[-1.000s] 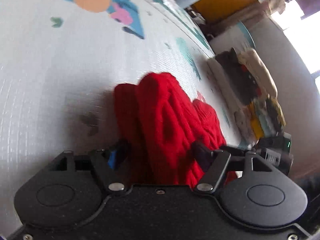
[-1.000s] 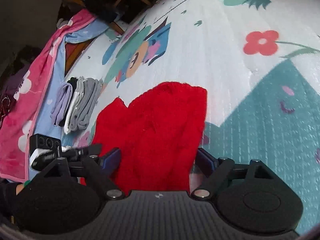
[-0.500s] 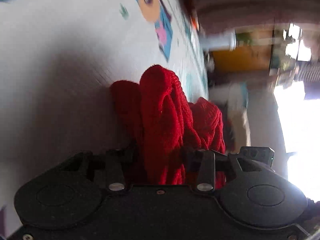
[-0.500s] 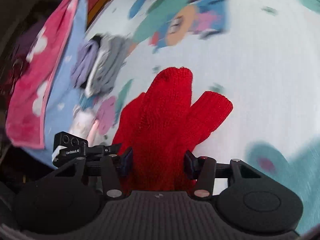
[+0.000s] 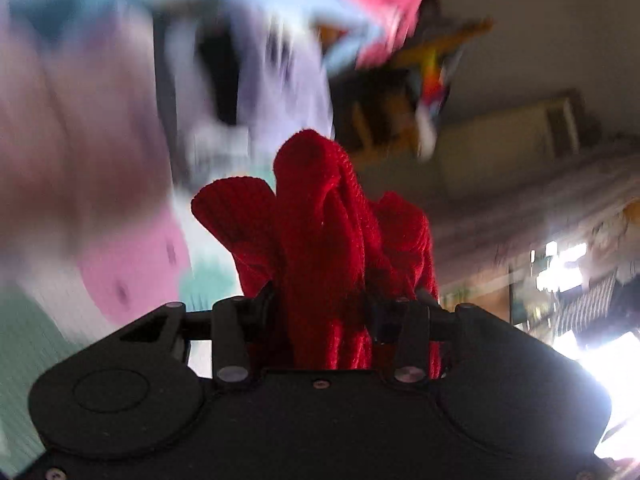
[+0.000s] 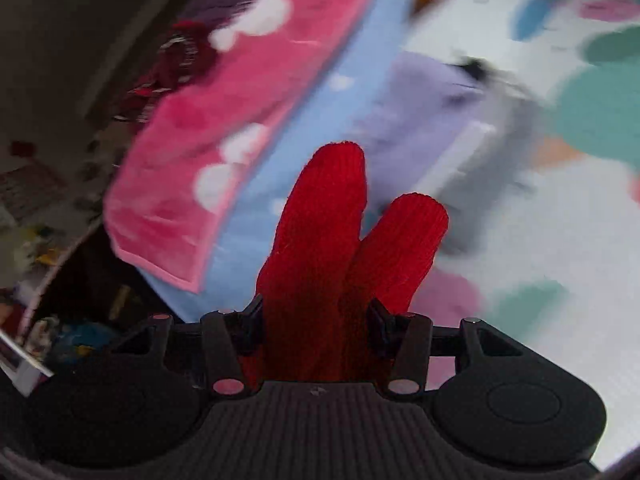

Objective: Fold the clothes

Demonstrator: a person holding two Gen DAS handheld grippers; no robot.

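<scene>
A folded red knit garment is clamped in my left gripper, bunched and sticking forward, lifted off the mat. In the right wrist view the same red knit garment sits between the fingers of my right gripper, which is shut on it, with two rounded folded ends pointing forward. Both views are blurred by motion.
A pink and light-blue blanket lies ahead on the left in the right wrist view. Folded lilac and grey clothes lie beyond the garment on the patterned play mat. Room furniture shows blurred in the left wrist view.
Both grippers closed on the red garment and lifted it off the mat, swinging it toward the pile of folded clothes and the blanket.
</scene>
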